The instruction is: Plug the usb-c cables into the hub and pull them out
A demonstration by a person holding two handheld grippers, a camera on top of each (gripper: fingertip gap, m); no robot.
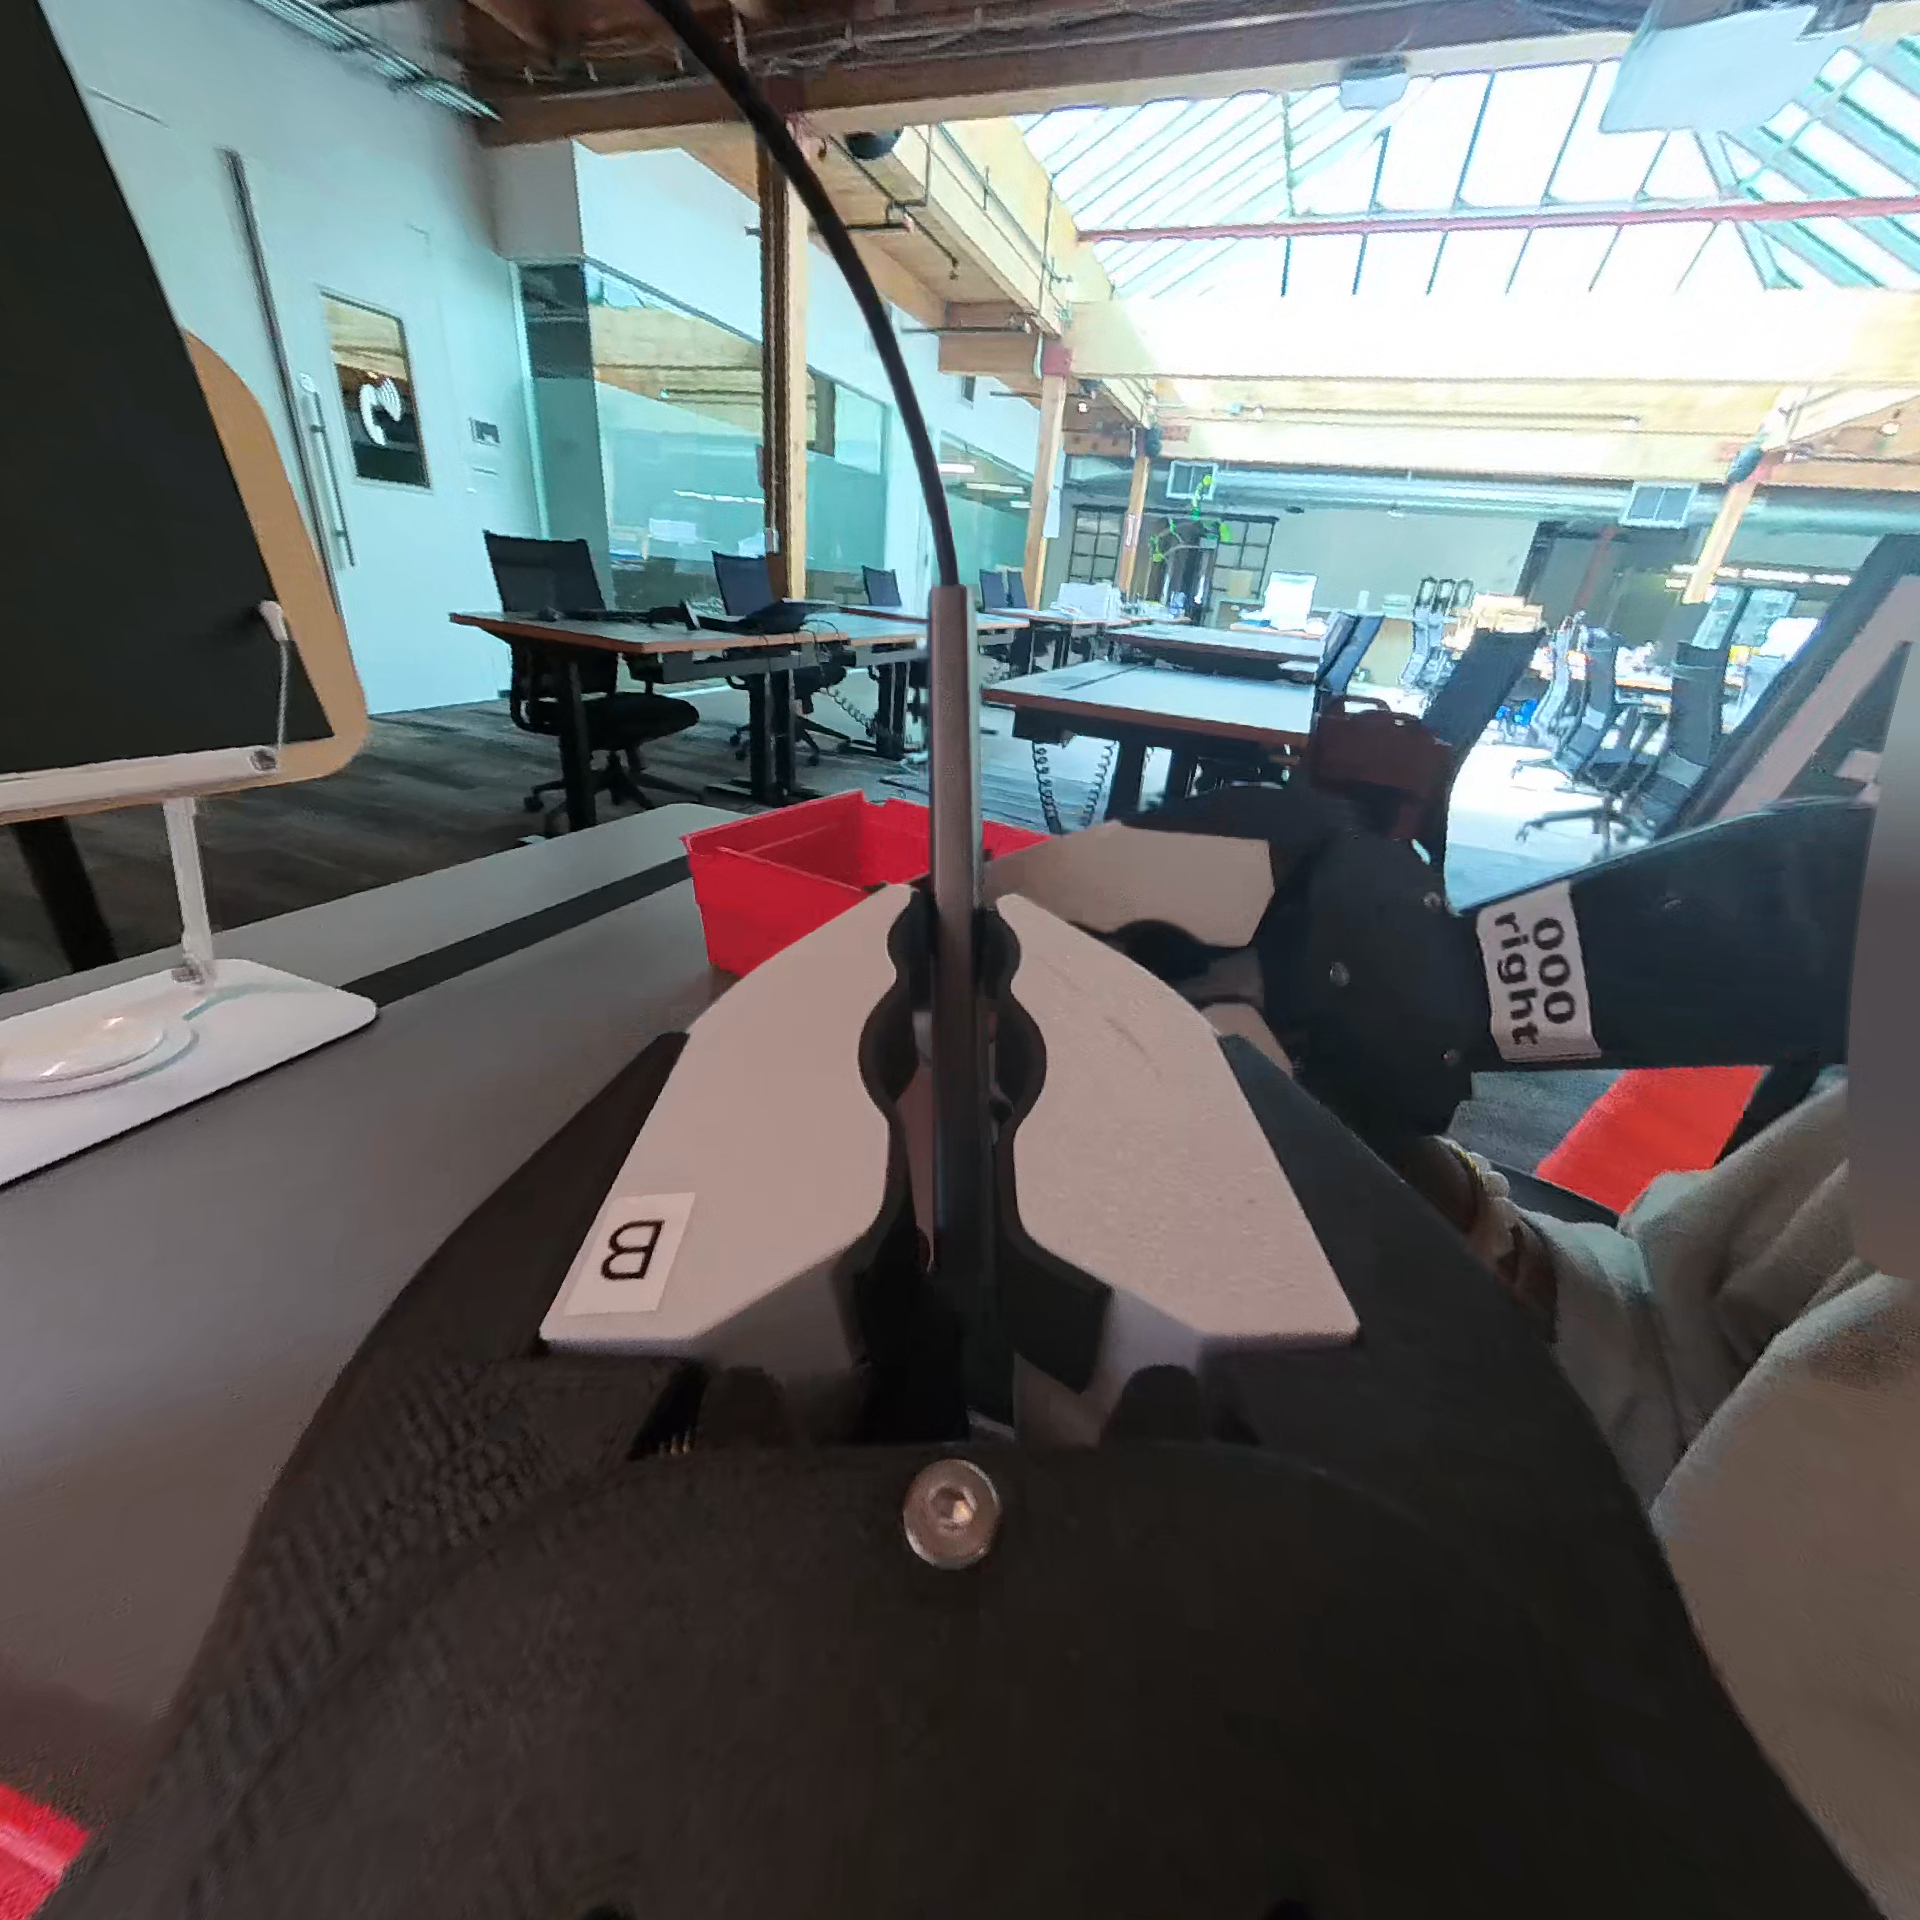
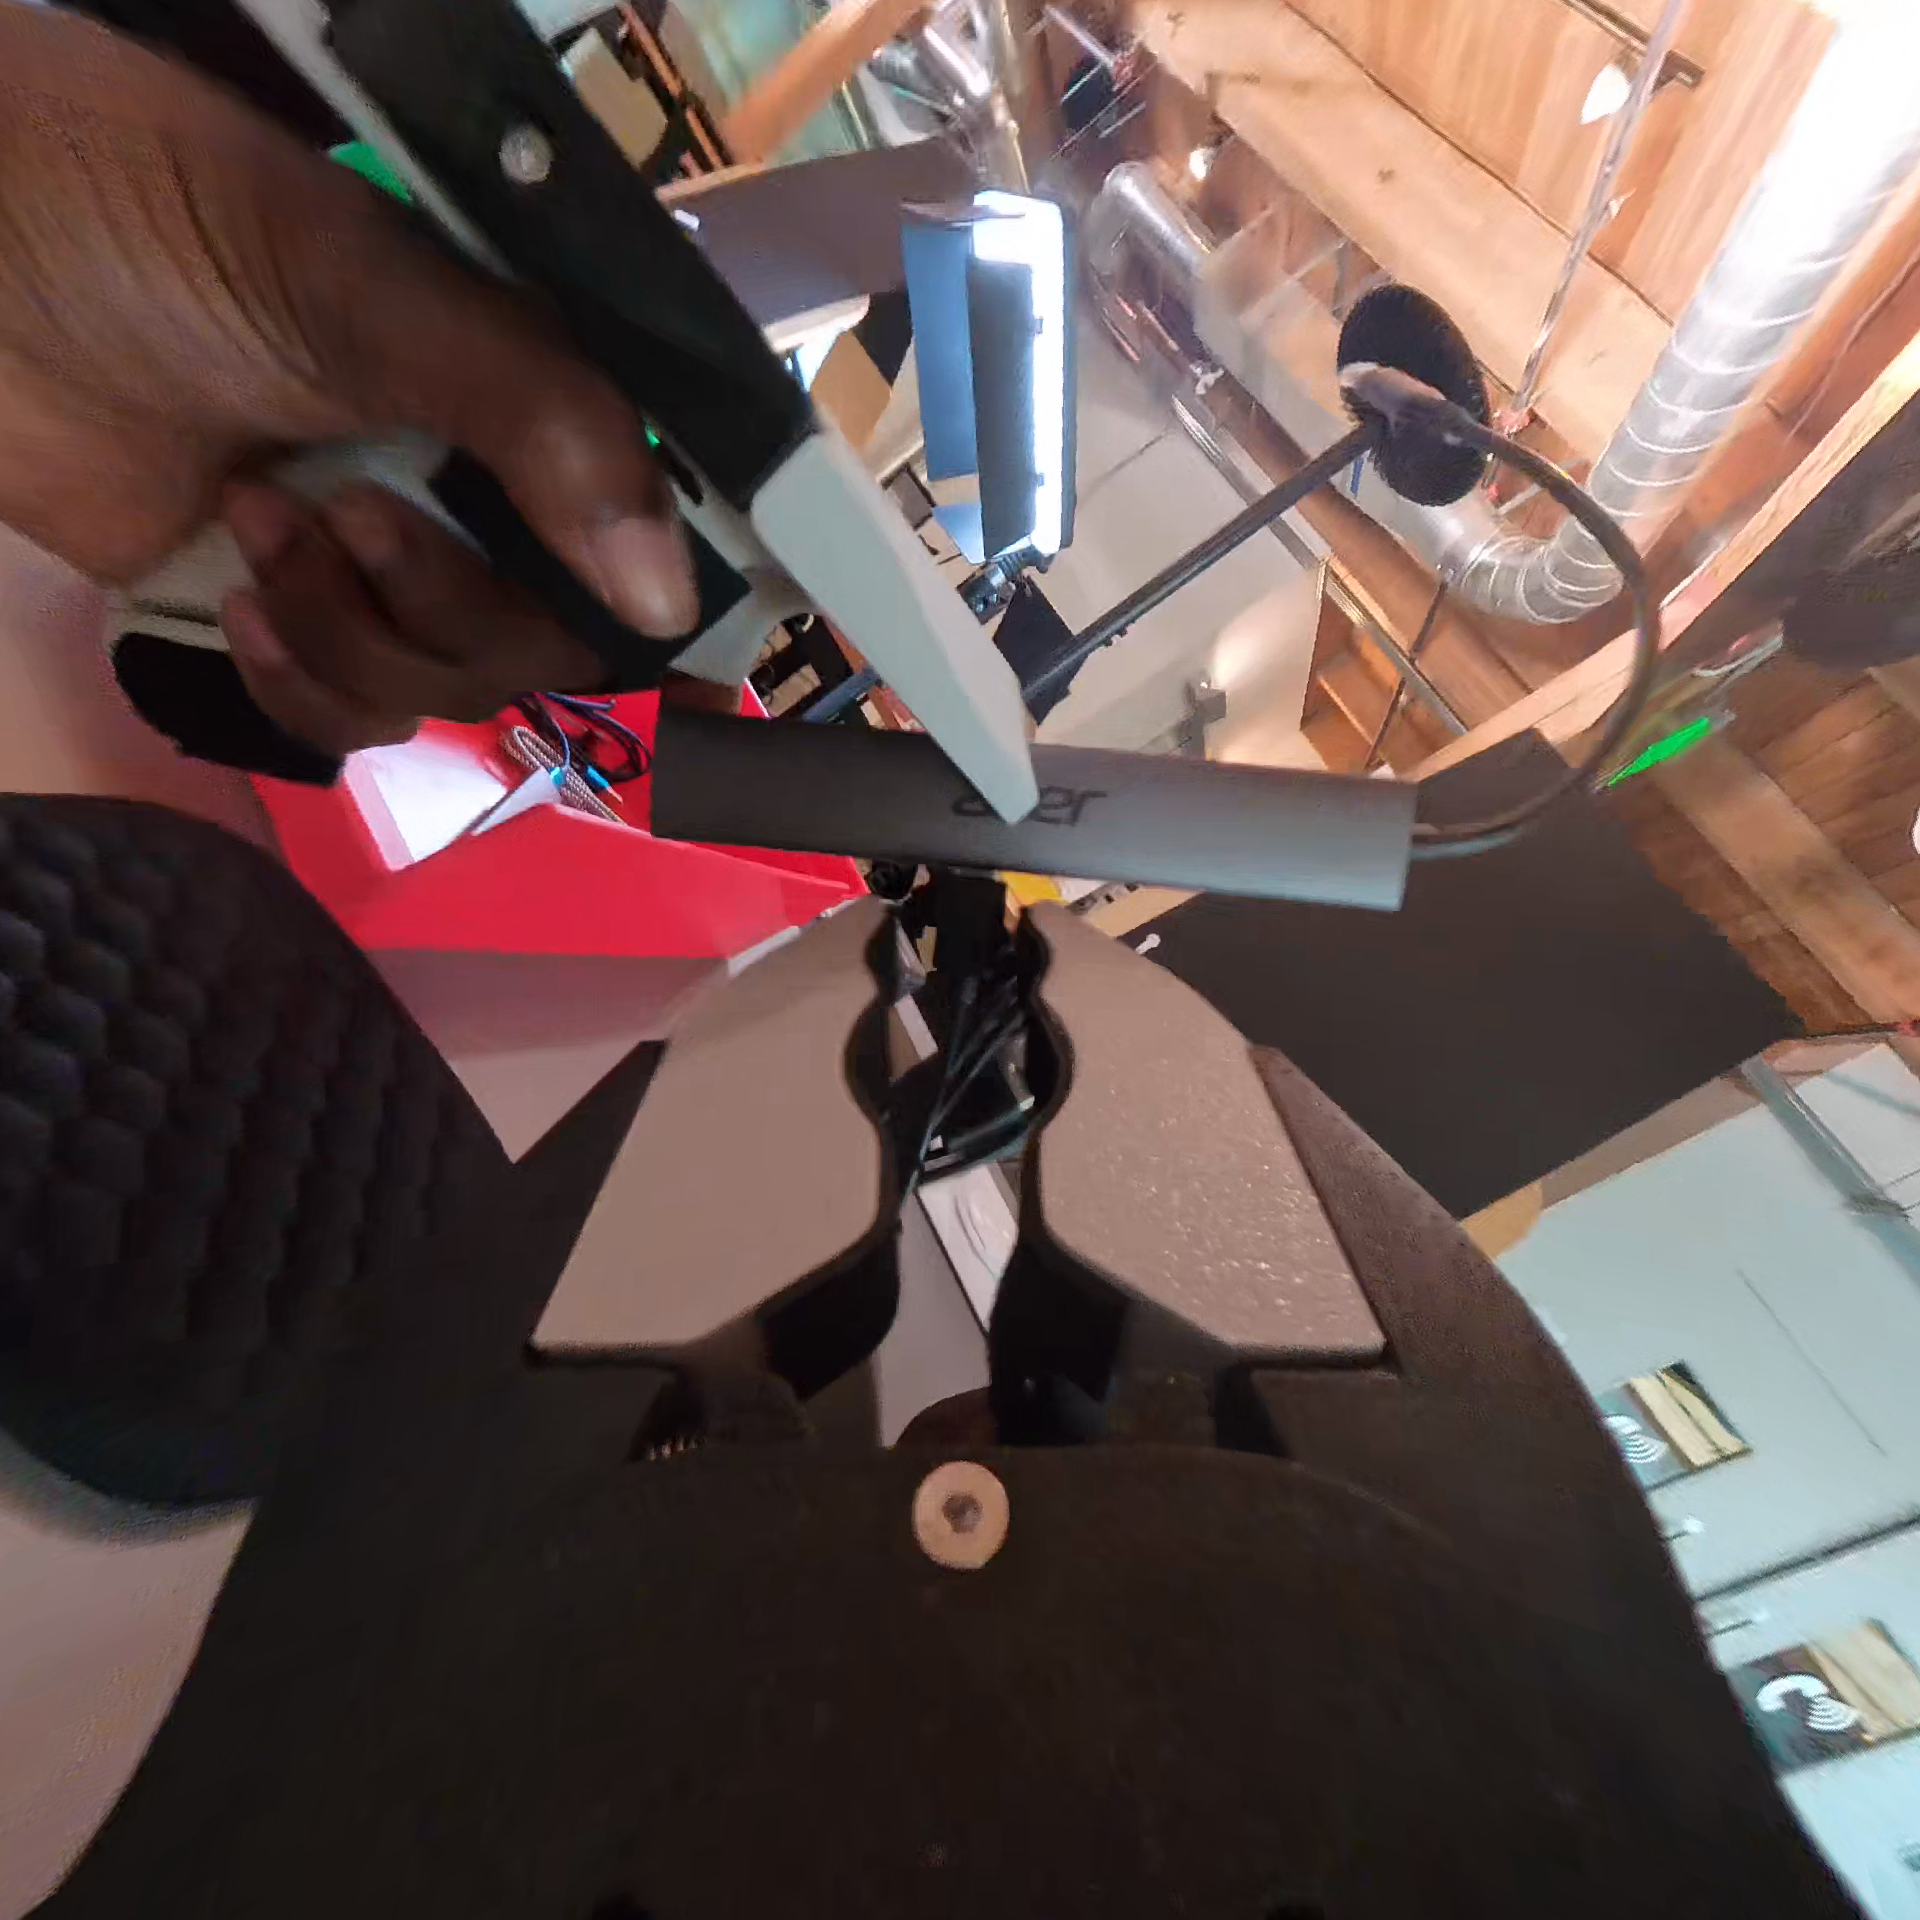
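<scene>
2 grippers meet: left gripper (image 1: 951, 1039) clamps the hub (image 2: 1029, 821) edge-on, its long axis crossing just ahead of right gripper (image 2: 961, 997), pinching a dark cable (image 2: 961, 1049).

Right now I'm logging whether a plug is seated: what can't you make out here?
1. Ports on the hub: left wrist view shows it edge-on, right wrist view only its flat face.
2. Plug tip of the usb-c cable: right wrist view, dark, behind the hub's edge.
3. Whether the right hand-held gripper clamps it: shadowed there.
</scene>
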